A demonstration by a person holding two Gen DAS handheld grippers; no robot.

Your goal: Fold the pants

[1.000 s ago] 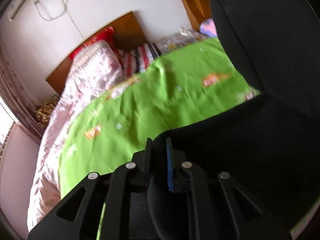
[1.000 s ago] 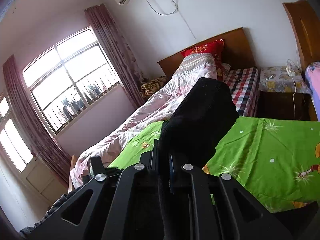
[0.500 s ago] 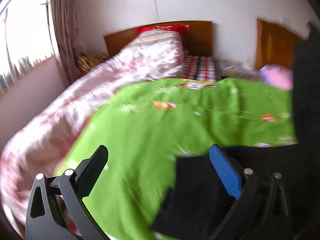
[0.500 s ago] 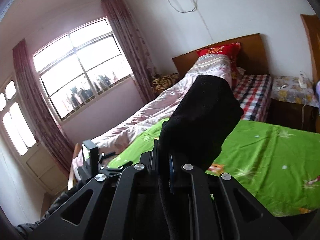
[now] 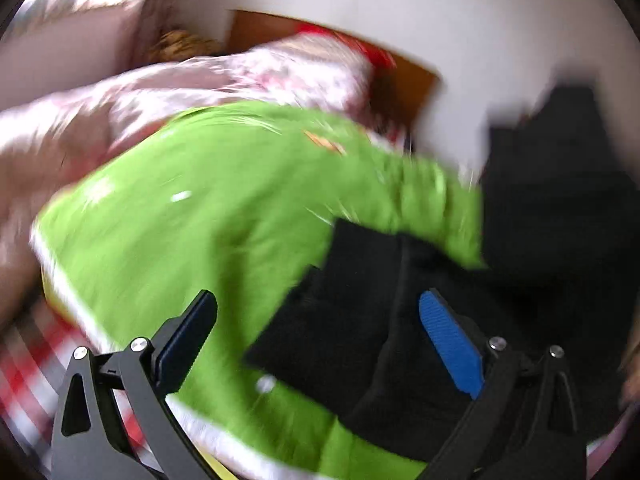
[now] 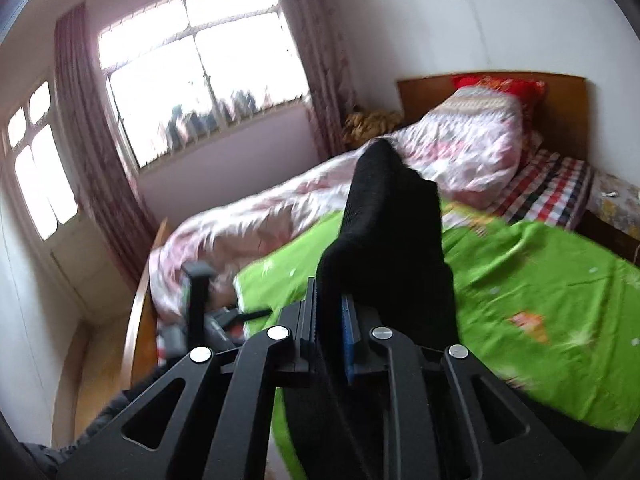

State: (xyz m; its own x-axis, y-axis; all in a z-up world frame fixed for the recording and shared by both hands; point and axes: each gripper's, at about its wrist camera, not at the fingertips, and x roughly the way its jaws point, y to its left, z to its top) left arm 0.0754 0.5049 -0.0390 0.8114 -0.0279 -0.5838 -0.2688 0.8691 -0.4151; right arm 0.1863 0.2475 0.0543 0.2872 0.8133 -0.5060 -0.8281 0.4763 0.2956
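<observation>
One gripper (image 6: 328,332) pinching black pants (image 6: 392,240), no legible writing

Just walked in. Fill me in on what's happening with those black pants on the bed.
A person with a handheld gripper in each hand is folding black pants on a green bedsheet. The right gripper has its jaws shut on a bunch of the pants fabric, held up above the bed. The left gripper has its jaws spread wide and grips nothing, with part of the pants lying on the sheet in front of it. The left view is blurred, so the fold's exact state is unclear.
</observation>
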